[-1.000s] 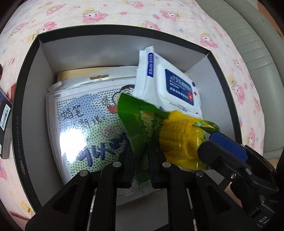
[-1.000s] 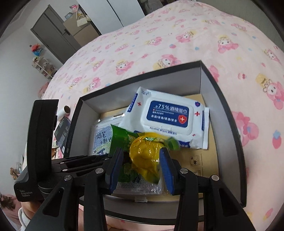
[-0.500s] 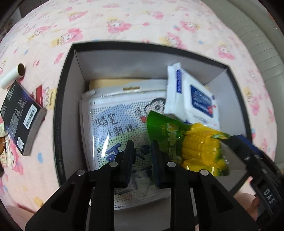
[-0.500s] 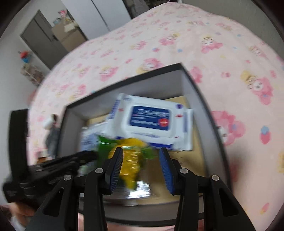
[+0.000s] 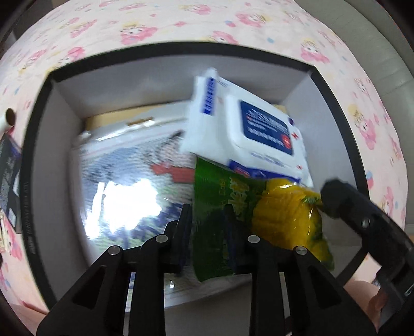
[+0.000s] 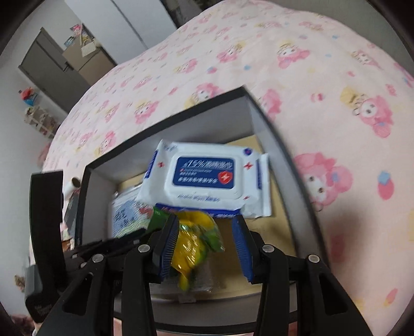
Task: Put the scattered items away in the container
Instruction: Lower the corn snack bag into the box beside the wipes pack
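Over the open box, the left tongs (image 5: 207, 206) stand a little apart. Their jaws have just been opening, and the flat green end of a vacuum-sealed corn packet (image 5: 284, 219) lies between them without being pinched, which reads as a hand-off or a release. The right tongs (image 6: 204, 219) are closed as narrow as they go on the packet's yellow cob end. The cob bears on one pad and a thin gap shows beside the other, so the hold looks light. The packet hangs low inside the black-rimmed box (image 5: 181, 47), just above what is already packed, apparently so that it can be let down rather than dropped.

Beneath it lies a glossy pack with a cartoon print (image 5: 124, 168), flat across the floor of the box with a tan cardboard sheet (image 6: 279, 206) under it. A white pack of alcohol wipes (image 5: 258, 129) sits farther back and leans on the cartoon pack, its near edge touching the corn packet.

The box rests on a bed with a pink cartoon bedspread (image 5: 207, 15). A cardboard tube (image 5: 6, 119) and a dark carton (image 5: 7, 165) lie on the bed outside the box's side wall, not yet tidied, so the job looks partly done.
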`<state>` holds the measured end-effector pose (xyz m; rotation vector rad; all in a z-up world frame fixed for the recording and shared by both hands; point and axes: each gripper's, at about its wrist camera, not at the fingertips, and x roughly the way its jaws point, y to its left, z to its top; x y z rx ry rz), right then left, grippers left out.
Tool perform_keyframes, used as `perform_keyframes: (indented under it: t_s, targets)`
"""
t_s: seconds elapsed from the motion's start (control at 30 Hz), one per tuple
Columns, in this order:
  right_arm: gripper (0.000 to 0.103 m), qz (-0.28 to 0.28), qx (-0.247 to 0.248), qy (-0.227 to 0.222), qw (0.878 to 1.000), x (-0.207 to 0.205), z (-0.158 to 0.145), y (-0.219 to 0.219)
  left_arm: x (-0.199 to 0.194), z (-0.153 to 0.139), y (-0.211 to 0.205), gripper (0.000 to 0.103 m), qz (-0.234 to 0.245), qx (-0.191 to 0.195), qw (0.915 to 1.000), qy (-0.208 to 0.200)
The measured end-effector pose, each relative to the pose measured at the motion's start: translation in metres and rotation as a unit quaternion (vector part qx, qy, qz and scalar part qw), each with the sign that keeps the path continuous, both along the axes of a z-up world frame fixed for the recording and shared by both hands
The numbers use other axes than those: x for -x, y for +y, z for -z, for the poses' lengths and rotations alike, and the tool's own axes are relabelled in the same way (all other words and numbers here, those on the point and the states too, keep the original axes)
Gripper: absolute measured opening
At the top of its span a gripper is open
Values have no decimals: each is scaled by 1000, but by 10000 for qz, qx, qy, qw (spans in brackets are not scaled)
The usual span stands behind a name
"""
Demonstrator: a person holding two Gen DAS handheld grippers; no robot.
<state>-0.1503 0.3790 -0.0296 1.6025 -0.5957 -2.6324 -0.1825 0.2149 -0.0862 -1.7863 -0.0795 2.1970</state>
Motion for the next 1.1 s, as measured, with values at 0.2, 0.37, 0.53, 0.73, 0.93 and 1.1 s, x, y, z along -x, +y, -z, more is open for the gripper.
perform_keyframes:
  t_s: [0.2, 0.37, 0.53, 0.73, 0.93, 1.1]
  targets:
    - [40, 71, 83, -17, 9999, 2, 2, 4, -9, 1, 10, 24, 322, -794, 9960, -248]
    - [40, 110, 114, -99, 9998, 5, 5, 6, -11, 0, -2, 24, 259, -826, 9959, -250]
    - [40, 279, -122, -212, 9993, 8, 8, 10, -6, -19, -23, 24, 149, -855, 9962, -35]
    - [40, 162, -122, -464, 9987, 20, 20, 11, 26, -29, -40, 25, -207, -1017, 9945, 142]
    - [41, -259, 91, -1000, 9946, 32, 44, 3, 55, -8, -47, 25, -583, -918, 9940, 77]
    - [42, -255, 67, -1180, 9927, 43, 54, 5, 72, -5, -38, 25, -499, -718, 9961, 63]
